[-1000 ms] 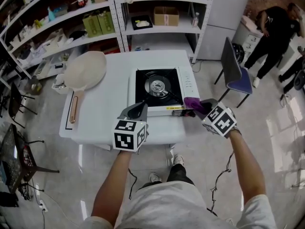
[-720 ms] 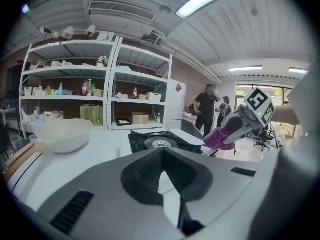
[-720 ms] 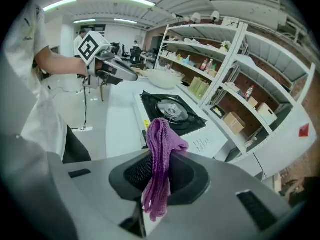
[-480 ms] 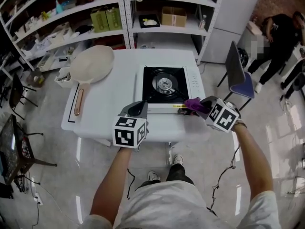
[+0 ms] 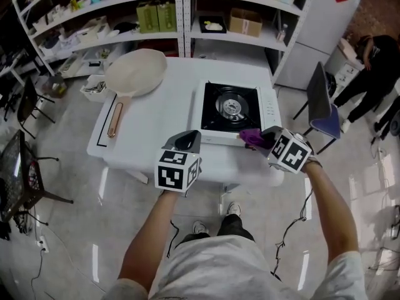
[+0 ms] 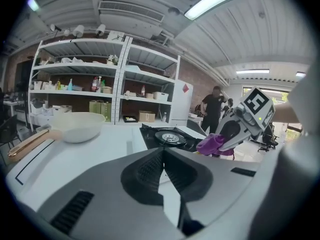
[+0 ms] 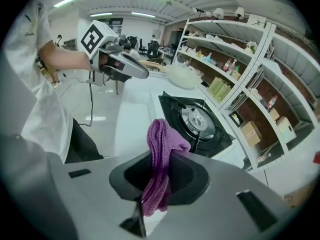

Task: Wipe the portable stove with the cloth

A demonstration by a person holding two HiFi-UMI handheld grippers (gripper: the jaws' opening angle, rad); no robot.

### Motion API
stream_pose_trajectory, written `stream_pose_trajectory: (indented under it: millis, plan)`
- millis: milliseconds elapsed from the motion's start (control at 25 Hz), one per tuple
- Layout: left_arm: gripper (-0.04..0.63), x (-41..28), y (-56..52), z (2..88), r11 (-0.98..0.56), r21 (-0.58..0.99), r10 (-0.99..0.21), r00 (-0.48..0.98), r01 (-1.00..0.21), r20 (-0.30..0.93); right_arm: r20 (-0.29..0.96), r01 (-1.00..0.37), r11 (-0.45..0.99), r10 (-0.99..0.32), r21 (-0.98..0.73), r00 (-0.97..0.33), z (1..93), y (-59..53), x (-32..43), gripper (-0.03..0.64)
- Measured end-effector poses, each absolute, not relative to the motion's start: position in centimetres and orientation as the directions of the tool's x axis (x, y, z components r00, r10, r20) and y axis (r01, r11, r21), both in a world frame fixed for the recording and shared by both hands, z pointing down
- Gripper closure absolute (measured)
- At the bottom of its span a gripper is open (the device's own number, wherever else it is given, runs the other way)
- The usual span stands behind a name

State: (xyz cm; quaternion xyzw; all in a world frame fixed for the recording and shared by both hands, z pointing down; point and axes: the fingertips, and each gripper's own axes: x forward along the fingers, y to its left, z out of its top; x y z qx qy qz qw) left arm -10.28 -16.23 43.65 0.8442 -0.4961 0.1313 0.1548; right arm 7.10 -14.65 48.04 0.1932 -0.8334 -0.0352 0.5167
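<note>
The right gripper is clamped on the purple cloth, holding it at the near edge of the portable stove, which sits along the table's right edge. The left gripper, jaws together and empty, hangs over the table's near edge.

The stove sits on the table by its right edge. The pan lies at the far left corner, with its bowl at the back and its handle running toward me along the left edge. My left gripper hangs over the front edge, just left of the stove's near left corner. My right gripper is at the stove's front edge, right of its middle, with the cloth between its jaws. Shelves stand behind the table and a chair to its right.
</note>
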Motion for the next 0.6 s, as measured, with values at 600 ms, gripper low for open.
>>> stream_pose_trajectory:
  millis: [600]
  plan:
    - [0.591,-14.9,-15.2,43.5,-0.385,0.129,-0.838,0.405,-0.914,0.367,0.845,-0.173,0.962,-0.267,0.210,-0.463,48.1,-15.0,-1.9,0.554]
